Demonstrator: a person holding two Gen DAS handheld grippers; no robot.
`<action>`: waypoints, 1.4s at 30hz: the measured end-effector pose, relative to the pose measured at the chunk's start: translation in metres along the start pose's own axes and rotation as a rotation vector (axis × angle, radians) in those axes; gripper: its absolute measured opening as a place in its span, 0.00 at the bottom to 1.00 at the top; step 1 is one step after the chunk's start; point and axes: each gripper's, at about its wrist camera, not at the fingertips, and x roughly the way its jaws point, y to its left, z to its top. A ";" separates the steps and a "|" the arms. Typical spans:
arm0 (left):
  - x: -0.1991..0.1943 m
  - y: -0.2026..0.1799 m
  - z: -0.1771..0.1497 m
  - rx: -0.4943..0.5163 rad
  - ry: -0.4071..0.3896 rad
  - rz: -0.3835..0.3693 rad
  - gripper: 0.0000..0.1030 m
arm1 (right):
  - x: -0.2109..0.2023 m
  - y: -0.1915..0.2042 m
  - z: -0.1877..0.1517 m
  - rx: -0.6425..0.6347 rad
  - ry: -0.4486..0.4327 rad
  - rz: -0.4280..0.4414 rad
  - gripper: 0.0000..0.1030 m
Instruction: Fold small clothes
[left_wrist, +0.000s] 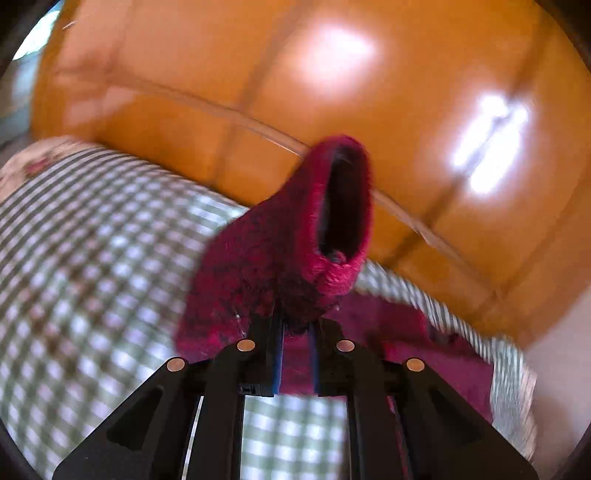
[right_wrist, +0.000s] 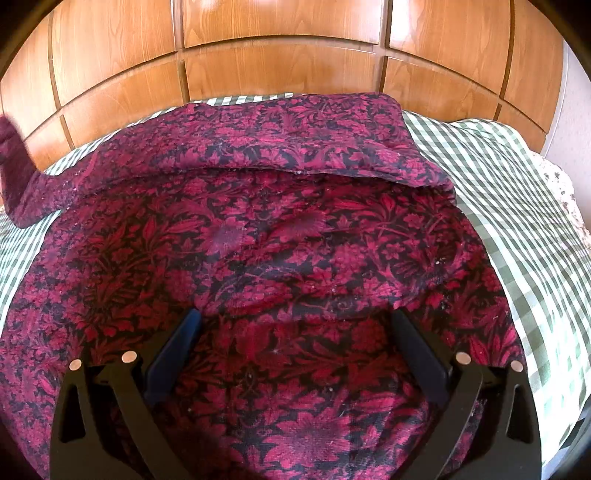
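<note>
A crimson-and-black floral garment (right_wrist: 280, 236) lies spread on the bed, and its far part (right_wrist: 288, 140) is folded over toward me. In the left wrist view my left gripper (left_wrist: 295, 325) is shut on one sleeve (left_wrist: 266, 266) and holds it up off the bed. The open cuff (left_wrist: 343, 206) points away from me. That raised sleeve (right_wrist: 14, 158) shows blurred at the left edge of the right wrist view. My right gripper (right_wrist: 295, 317) stands open just over the middle of the garment, with only flat cloth between its fingers.
A green-and-white checked sheet (right_wrist: 517, 206) covers the bed around the garment. Glossy wooden panels (right_wrist: 280, 51) rise right behind the bed. A pale flowered cover (right_wrist: 565, 199) shows at the bed's right edge. The left wrist view is motion-blurred.
</note>
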 end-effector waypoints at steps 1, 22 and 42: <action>0.003 -0.014 -0.008 0.033 0.013 -0.005 0.10 | 0.000 0.000 0.000 0.001 -0.001 0.002 0.98; 0.053 -0.133 -0.123 0.343 0.157 0.106 0.43 | -0.002 -0.005 -0.002 0.012 -0.010 0.025 0.98; 0.023 -0.105 -0.136 0.299 0.132 0.115 0.57 | -0.002 -0.003 0.005 -0.002 0.029 0.011 0.98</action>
